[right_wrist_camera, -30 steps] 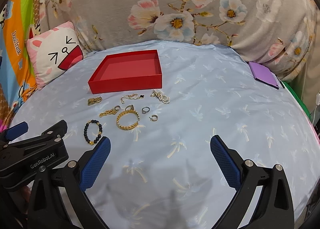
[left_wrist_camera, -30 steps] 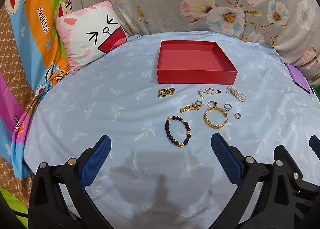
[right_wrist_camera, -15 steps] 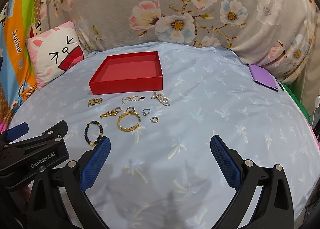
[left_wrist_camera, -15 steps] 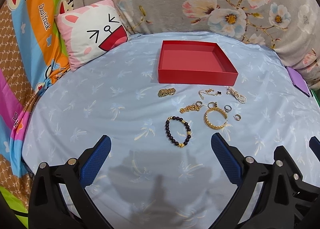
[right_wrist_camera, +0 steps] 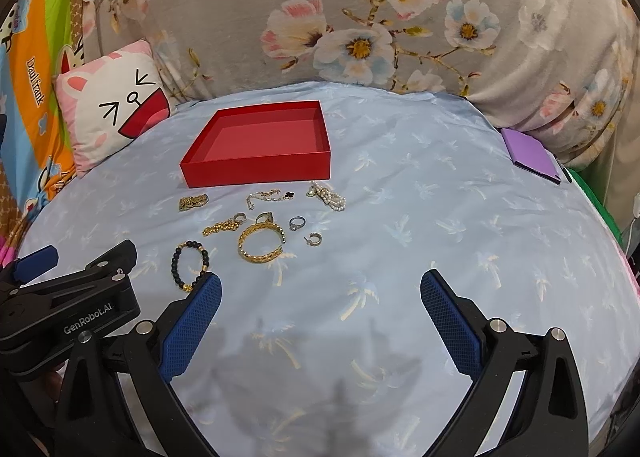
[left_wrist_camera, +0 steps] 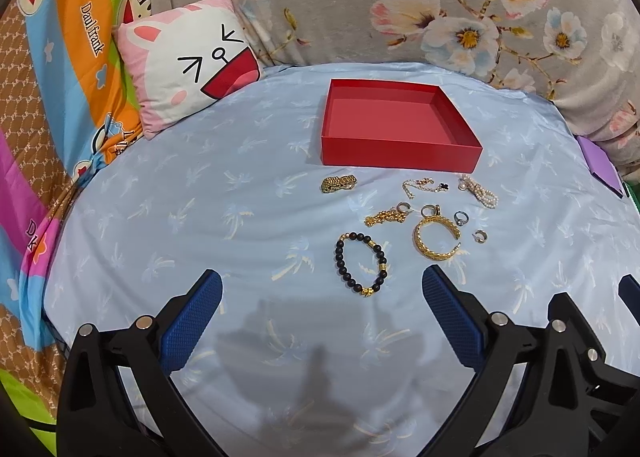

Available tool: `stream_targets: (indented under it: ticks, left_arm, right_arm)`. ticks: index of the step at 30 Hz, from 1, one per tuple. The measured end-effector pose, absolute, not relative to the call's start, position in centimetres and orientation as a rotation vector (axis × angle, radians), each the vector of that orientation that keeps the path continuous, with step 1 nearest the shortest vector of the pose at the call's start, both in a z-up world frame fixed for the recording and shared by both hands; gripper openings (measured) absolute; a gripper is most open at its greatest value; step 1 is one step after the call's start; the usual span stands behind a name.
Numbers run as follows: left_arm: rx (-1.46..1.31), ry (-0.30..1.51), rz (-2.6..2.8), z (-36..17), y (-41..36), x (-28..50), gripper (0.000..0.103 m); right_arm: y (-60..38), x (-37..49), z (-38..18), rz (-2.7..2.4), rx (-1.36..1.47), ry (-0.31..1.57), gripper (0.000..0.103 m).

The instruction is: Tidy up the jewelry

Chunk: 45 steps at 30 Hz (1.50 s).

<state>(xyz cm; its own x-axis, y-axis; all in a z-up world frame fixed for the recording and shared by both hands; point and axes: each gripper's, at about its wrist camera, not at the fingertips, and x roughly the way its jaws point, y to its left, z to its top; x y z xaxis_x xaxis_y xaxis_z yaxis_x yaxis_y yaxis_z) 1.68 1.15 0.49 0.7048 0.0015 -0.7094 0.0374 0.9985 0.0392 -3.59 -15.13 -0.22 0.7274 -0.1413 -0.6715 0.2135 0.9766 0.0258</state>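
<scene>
Left tongs (left_wrist_camera: 320, 313) and right tongs (right_wrist_camera: 320, 309) both apart, empty. Black bead bracelet (left_wrist_camera: 360, 263) at 12 o'clock of left tongs; empty red cardboard box (left_wrist_camera: 398, 129) beyond.

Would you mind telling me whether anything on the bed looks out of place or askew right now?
Nothing looks damaged. The jewelry, including the black bead bracelet and gold bangle, lies scattered loose on the blue sheet, while the red box beyond it sits empty.

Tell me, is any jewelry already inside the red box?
No, the red box shows only its bare floor; the black bead bracelet and other pieces lie on the sheet.
</scene>
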Motion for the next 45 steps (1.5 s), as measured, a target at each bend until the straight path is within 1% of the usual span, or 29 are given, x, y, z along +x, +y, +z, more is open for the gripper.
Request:
stream_targets:
  ticks: [31, 45]
  left_arm:
    - [0.056, 0.793, -0.017, 0.3, 1.4, 1.7, 0.098]
    - [0.065, 0.828, -0.035, -0.6, 0.8, 2.6, 0.098]
  right_arm:
    - [-15.2, -3.5, -0.2, -0.190, 0.110, 0.728, 0.098]
    - [-15.3, -2.7, -1.2, -0.180, 0.123, 0.752, 0.098]
